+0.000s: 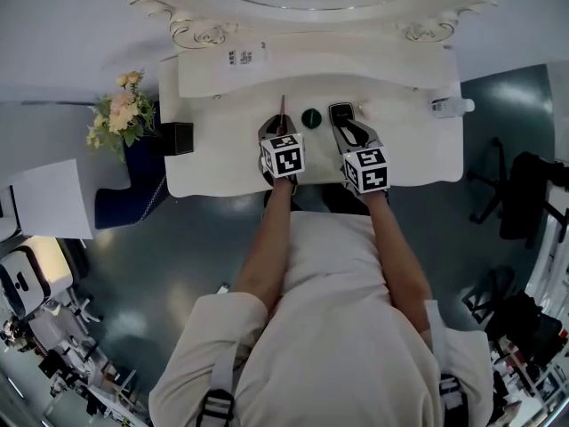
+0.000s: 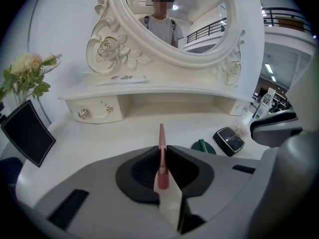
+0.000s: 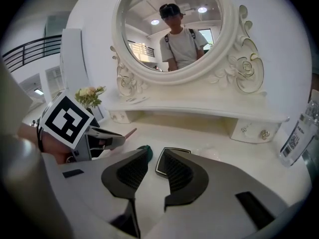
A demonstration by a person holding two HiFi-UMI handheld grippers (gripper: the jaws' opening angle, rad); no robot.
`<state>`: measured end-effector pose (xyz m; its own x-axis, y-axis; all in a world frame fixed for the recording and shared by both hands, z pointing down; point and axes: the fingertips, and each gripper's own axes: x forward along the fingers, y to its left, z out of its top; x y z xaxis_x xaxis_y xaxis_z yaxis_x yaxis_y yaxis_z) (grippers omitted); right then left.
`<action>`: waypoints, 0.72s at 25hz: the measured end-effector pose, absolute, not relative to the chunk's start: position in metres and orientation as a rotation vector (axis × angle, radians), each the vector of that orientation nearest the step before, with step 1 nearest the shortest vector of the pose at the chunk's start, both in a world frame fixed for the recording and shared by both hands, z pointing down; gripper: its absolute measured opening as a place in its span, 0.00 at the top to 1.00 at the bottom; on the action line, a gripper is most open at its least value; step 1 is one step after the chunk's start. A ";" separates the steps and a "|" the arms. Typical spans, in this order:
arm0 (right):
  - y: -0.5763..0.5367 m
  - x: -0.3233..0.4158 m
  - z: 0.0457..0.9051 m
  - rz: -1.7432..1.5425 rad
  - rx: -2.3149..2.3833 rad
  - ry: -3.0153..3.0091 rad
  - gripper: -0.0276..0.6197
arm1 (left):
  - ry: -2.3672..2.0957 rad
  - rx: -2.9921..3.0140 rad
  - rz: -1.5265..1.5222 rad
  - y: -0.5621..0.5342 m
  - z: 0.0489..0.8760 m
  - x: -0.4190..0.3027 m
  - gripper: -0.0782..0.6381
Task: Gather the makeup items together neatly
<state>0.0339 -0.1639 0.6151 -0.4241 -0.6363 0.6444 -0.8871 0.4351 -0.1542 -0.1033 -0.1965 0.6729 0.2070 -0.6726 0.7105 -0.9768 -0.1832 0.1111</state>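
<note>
Right now we see our left gripper clenched on a slim pink makeup stick. It has a long, thin, matte rose-coloured shaft that is pinched between the dark ribbed pads, with its blunt near end sitting low in the jaws. The rest pokes straight forward past the tips, above the white surface. From the head view the stick shows as a fine dark-red line pointing away from us toward the back of the dressing table.

Our right gripper is released. Its jaws stand a little apart with bare white surface showing in the gap, and nothing is pressed between the pads. Just beyond its tips lies a black square compact with a thin pale edge, partly hidden behind the right-hand jaw. Whether the jaw touches it we cannot tell. In the left gripper view the same compact lies flat, glossy black with a lighter border.

Beside it, to its left, a small round dark-green item rests on the surface. In the head view it sits between the two grippers. The ornate white mirror frame rises behind everything, and a bunch of pale flowers stands off to the left.
</note>
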 end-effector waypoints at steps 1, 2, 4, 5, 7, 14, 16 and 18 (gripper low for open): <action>-0.163 0.039 0.616 0.656 1.265 -2.191 0.76 | -1.535 1.919 0.705 -0.195 0.673 -0.101 0.81; -0.162 0.044 0.618 0.649 1.253 -2.188 0.76 | -1.541 1.910 0.702 -0.193 0.674 -0.098 0.81; -0.161 0.054 0.619 0.632 1.236 -2.185 0.76 | -1.550 1.894 0.707 -0.190 0.679 -0.092 0.81; -0.161 0.058 0.620 0.623 1.228 -2.185 0.76 | -1.557 1.886 0.712 -0.190 0.681 -0.090 0.81; -0.162 0.066 0.621 0.600 1.208 -2.187 0.76 | -1.577 1.868 0.715 -0.190 0.685 -0.088 0.81; -0.156 0.090 0.626 0.576 1.158 -2.193 0.76 | -1.624 1.833 0.729 -0.190 0.690 -0.088 0.81; -0.155 0.094 0.628 0.578 1.145 -2.198 0.76 | -1.632 1.830 0.732 -0.190 0.690 -0.088 0.80; -0.154 0.096 0.629 0.574 1.126 -2.205 0.76 | -1.640 1.833 0.732 -0.189 0.688 -0.087 0.76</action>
<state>0.0957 -0.1544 0.6291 -0.4673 -0.5740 0.6724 -0.8290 0.5488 -0.1077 -0.0873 -0.1886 0.6879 0.0994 -0.6842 0.7225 -0.9947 -0.0879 0.0536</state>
